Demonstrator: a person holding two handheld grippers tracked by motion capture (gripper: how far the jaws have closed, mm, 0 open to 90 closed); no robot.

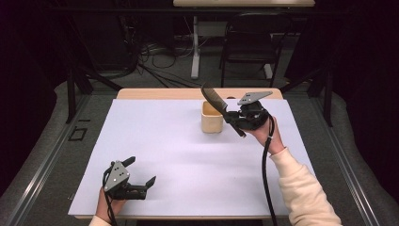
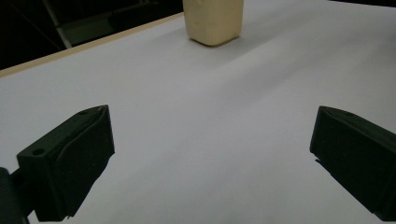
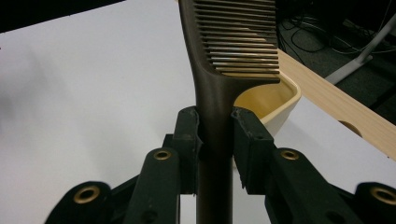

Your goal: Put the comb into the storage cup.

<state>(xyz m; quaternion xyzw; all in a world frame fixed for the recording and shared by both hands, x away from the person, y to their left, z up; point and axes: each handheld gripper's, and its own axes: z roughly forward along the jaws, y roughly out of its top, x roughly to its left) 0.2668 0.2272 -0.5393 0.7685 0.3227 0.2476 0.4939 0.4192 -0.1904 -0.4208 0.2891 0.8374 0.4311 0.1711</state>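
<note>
Comb clamped in raised right fingers over cup; left fingers apart, low above table.

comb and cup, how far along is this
Done: the right gripper is shut on the comb by its handle and holds it above the table. In hand: the comb is tilted beside the yellow cup. Left: probably setting it inside. The left gripper rests open, holding nothing.
</note>
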